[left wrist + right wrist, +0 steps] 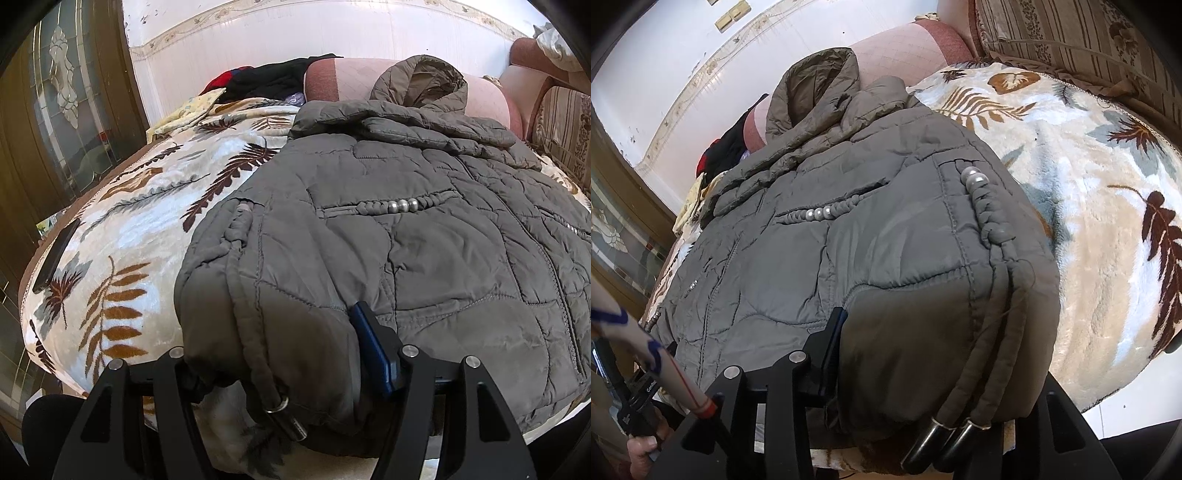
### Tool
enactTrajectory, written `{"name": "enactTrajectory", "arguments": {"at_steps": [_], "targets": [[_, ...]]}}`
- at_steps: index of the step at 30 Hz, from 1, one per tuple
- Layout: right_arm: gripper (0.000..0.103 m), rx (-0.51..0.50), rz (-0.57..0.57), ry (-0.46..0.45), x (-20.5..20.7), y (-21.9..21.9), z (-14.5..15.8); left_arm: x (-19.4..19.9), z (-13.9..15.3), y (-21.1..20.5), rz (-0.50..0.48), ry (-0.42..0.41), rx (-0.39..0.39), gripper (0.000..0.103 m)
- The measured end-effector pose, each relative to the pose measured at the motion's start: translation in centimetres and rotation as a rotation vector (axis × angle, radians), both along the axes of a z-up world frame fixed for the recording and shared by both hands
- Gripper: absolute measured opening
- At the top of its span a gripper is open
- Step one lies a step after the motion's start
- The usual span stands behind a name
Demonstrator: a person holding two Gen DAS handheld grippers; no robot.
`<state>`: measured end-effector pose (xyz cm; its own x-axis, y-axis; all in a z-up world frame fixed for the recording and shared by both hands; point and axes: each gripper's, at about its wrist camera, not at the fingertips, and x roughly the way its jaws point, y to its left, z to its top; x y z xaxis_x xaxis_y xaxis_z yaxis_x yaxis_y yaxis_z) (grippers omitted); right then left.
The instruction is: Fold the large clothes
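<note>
Both grippers, left [280, 373] and right [916, 373], have fingers clamped on the jacket [424, 236] hem; lift evenly, fold toward the hood [421, 81] ahead.

The jacket [424, 236] lies flat on the blanket [122, 236] covering the bed, hood [421, 81] at the far end against a bolster [354, 81]. Left of the bolster sits a clothes pile [273, 79]. What seems a phone [55, 254] lies at the blanket's left edge.
</note>
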<state>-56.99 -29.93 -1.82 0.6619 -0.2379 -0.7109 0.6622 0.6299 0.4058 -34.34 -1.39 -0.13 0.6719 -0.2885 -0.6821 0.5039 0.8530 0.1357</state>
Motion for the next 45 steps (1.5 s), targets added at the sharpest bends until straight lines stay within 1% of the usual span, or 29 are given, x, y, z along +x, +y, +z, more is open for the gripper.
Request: {"name": "enactTrajectory", "arguments": {"at_steps": [15,28,30,31,34,37,39,40,41,42,43,45], "targets": [[0.049,-0.006,0.002,0.006,0.1,0.1,0.0,0.0,0.0,-0.1,0.0,0.0,0.002,0.066],[0.05,-0.006,0.002,0.006,0.1,0.1,0.0,0.2,0.0,0.1,0.007,0.002,0.003,0.07],[0.05,-0.004,0.003,0.005,0.1,0.1,0.0,0.5,0.2,0.5,0.007,0.023,-0.017,0.072],[0.05,-0.002,0.003,0.001,0.0,0.0,0.0,1.0,0.4,1.1,0.019,0.049,-0.045,0.074],[0.05,0.007,-0.009,-0.015,-0.4,-0.2,0.1,2.4,0.6,3.0,0.056,0.129,-0.13,0.077],[0.05,-0.001,-0.024,-0.013,-0.6,-0.2,0.3,2.5,0.6,3.8,0.067,0.153,-0.157,0.078],[0.05,-0.04,-0.032,0.002,-0.6,0.2,0.7,2.2,0.5,3.7,0.064,0.148,-0.151,0.078],[0.047,-0.072,-0.023,0.025,-0.3,0.7,0.9,2.0,0.4,3.5,0.055,0.14,-0.135,0.076],[0.042,-0.105,-0.013,0.05,0.1,1.1,1.0,1.7,0.3,3.2,0.043,0.131,-0.123,0.07],[0.039,-0.159,-0.001,0.078,0.5,1.8,1.3,1.3,0.3,2.8,0.027,0.121,-0.116,0.065],[0.034,-0.195,0.007,0.096,0.9,2.3,1.5,0.9,0.3,2.3,0.009,0.105,-0.103,0.057],[0.03,-0.281,0.023,0.15,1.5,3.3,1.8,0.1,0.4,1.6,-0.009,0.051,-0.06,0.052]]}}
